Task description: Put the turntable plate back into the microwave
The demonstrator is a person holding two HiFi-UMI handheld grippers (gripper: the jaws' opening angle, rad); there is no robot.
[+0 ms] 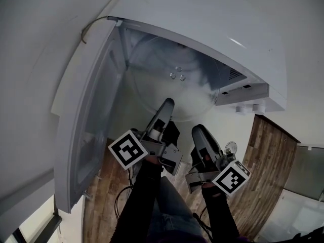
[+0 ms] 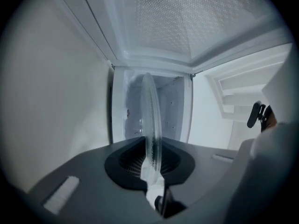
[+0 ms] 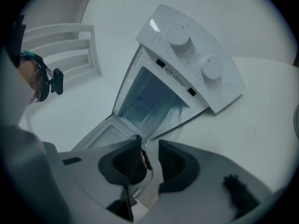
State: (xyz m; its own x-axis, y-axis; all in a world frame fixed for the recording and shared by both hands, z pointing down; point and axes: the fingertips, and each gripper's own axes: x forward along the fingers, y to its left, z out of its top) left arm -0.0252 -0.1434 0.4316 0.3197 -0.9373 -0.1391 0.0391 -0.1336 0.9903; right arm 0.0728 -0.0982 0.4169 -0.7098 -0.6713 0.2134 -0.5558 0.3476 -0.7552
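Well, the job looks roughly halfway done to me: the microwave point(image 1: 212, 24) sits at twelve o'clock with its door point(image 1: 86, 125) swung wide at nine o'clock, and the glass turntable plate point(image 1: 167, 80) is most of the way into the cavity but not yet seated, since I am carrying it. My left gripper point(image 1: 167, 103) has its jaws nearly closed, pinching the plate's near rim at about six o'clock. In the left gripper view the glass runs edge-on between the ribbed pads point(image 2: 133, 160). My right gripper point(image 1: 198, 129) waits at the plate's five o'clock with its jaws parted. A bit of glass rim seems to sit between them, unpressed. What I judge is left: slide the plate fully in, settle its centre hub point(image 1: 177, 75), let go and draw back. No brand name shows. The front frame carries a warning-triangle label point(image 3: 173, 73) near the two knobs point(image 3: 179, 34), its print too small to read.
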